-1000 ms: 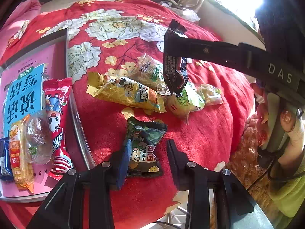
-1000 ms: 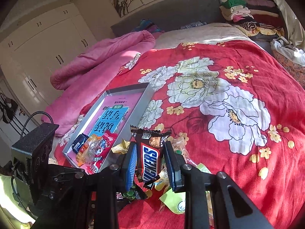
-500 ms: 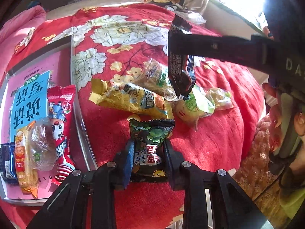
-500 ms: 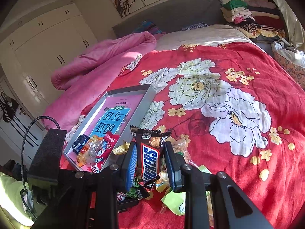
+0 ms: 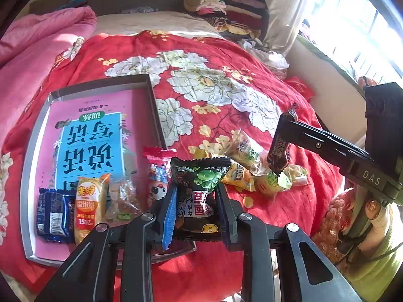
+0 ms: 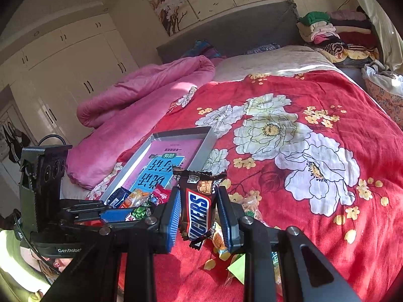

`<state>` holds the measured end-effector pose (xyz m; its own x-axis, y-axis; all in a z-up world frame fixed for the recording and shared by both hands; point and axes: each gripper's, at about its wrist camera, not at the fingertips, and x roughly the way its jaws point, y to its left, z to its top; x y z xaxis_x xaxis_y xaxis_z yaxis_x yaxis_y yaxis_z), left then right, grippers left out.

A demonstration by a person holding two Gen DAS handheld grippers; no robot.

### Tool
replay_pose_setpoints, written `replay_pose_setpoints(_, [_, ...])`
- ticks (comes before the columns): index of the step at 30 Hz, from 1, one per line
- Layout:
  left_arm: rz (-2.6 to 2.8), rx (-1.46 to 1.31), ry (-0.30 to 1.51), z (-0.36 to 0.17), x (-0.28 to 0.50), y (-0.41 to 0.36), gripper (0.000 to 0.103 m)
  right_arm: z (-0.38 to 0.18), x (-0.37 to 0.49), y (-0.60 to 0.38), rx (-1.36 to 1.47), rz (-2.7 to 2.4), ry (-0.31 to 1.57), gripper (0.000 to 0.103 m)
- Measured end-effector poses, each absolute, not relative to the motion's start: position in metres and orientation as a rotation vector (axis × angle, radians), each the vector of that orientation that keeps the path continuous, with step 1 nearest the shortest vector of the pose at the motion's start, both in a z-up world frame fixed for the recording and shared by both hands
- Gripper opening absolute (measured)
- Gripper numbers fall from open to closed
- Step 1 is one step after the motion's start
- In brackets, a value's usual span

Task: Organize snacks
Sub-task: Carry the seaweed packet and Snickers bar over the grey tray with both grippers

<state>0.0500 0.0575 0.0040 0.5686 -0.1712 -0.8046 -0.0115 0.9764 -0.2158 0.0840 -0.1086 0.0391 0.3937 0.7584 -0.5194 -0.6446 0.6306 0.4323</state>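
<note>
My left gripper [image 5: 196, 209] is shut on a dark green pea snack packet [image 5: 199, 188] and holds it lifted above the bed, beside the tray's right edge. My right gripper [image 6: 199, 216] is shut on a Snickers bar [image 6: 199, 206] held in the air; it also shows in the left wrist view [image 5: 280, 148]. A grey tray [image 5: 153, 105] lined with a pink and blue book holds a blue packet [image 5: 51, 214], an orange packet [image 5: 88, 203], a clear packet [image 5: 123, 201] and a red packet [image 5: 157, 173]. Loose snacks [image 5: 254, 168] lie on the red bedspread.
The red floral bedspread [image 6: 302, 151] covers the bed. A pink quilt [image 6: 141, 95] lies rolled at the left. Folded clothes [image 6: 335, 32] are stacked by the headboard. The bed's edge and a window [image 5: 352, 30] are at the right.
My left gripper closed on the green packet and lifted it off the bed, tilting up toward the tray. My right gripper keeps its hold on the Snickers bar.
</note>
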Motion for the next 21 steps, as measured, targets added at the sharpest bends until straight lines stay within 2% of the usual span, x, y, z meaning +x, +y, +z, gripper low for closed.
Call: replay_pose_setpoints(21, [0.012,-0.277,0.901,0.018,0.028,0.112,0.03,0.05,0.057,-0.079,0.167,0.957,0.728,0.029])
